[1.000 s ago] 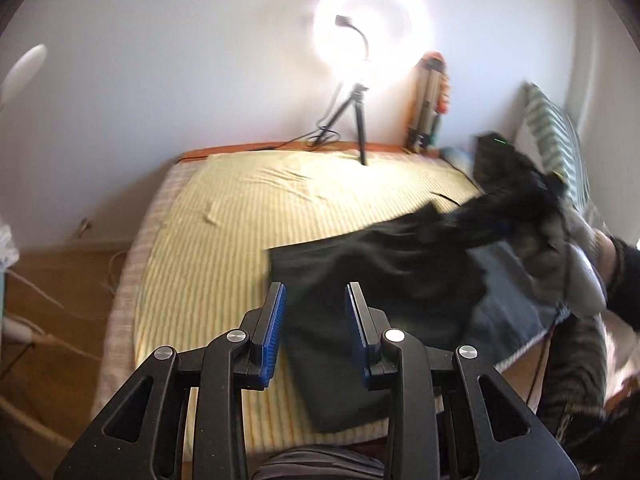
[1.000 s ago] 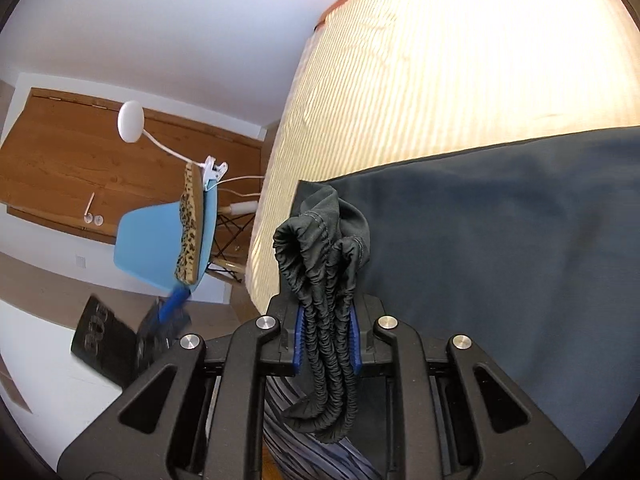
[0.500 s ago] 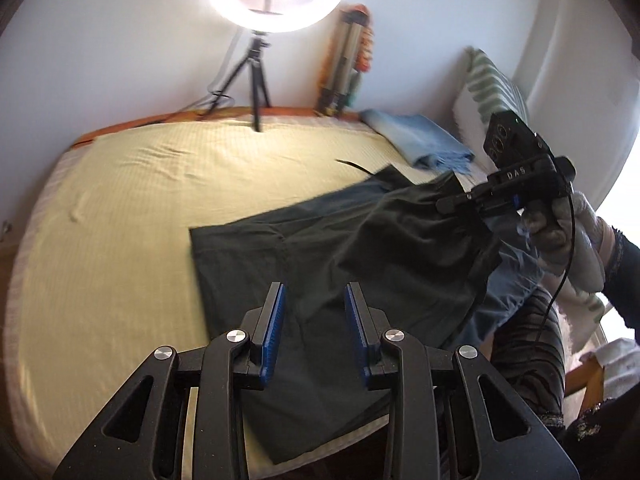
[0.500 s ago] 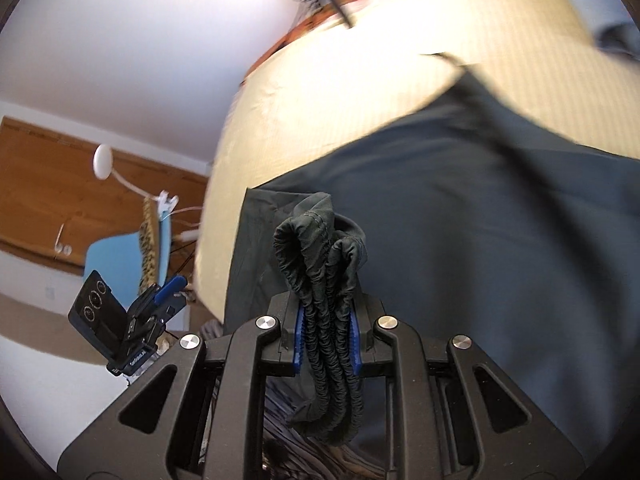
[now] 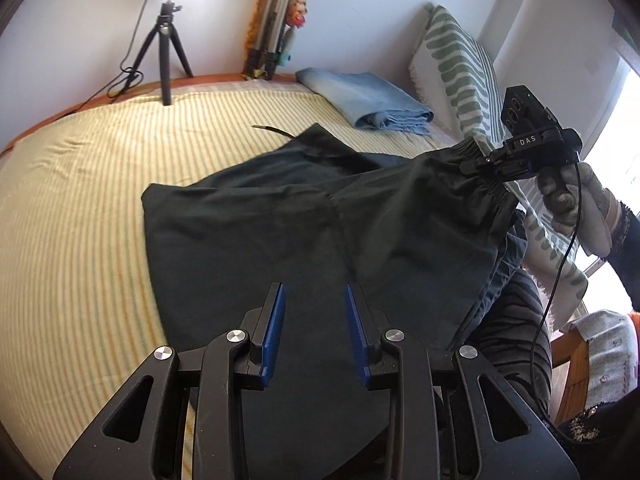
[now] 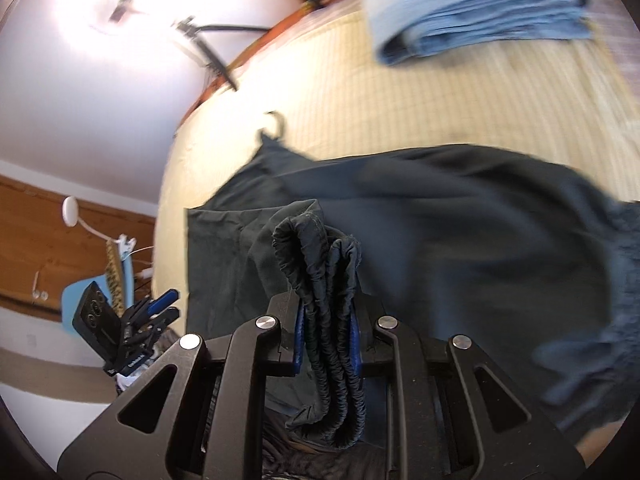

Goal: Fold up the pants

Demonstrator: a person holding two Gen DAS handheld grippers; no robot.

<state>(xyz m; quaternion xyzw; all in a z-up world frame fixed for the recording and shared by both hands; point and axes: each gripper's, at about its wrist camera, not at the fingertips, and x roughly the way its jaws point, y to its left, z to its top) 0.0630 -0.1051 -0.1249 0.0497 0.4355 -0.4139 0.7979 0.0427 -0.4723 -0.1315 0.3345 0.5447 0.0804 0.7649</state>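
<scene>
Dark pants are gripped at the elastic waistband by the right gripper; the left gripper is held open, empty. Bunched elastic could be pulled free near the bed edge.

Bed, yellow striped cover; white wall; lit ring light on tripod; patterned pillow; bright window; wood floor; blue chair.
</scene>
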